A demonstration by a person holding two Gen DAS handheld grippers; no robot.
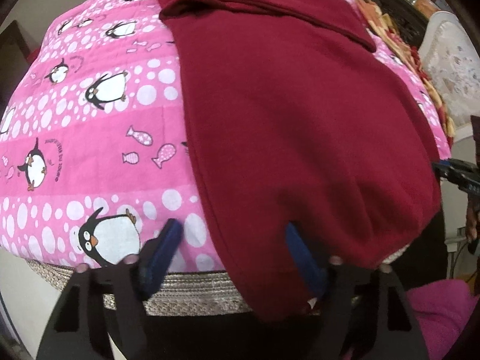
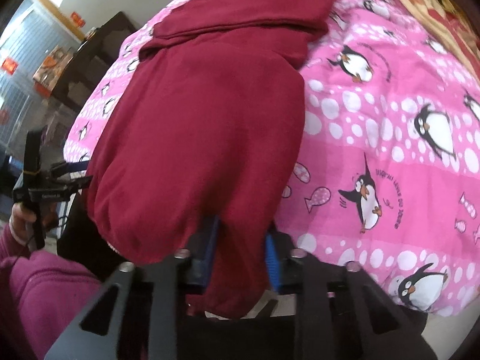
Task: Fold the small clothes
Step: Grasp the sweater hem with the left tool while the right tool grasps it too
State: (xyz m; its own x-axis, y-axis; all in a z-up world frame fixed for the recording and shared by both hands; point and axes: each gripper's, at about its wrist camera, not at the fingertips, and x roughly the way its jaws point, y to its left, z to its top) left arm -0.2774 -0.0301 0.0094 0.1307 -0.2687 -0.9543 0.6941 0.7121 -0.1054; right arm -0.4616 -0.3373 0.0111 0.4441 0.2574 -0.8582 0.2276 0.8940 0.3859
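A maroon garment [image 1: 294, 126] lies lengthwise on the bed [image 1: 90, 138], over its penguin quilt, with the near hem hanging off the edge. The right gripper [image 2: 241, 240] is clamped on that hem. The left gripper [image 1: 234, 240] stands half open with one pad tucked under the hem's other corner; I can't quite tell if it pinches. They seem to be starting a lengthwise fold: next, close left, then lift both corners together toward the far end.

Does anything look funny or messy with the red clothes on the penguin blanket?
A bit. The red garment isn't all on the penguin blanket: its near end hangs over the edge. Its far end is bunched into a thick fold. The right hand-held gripper pinches the hanging end. Nothing looks torn or spilled.
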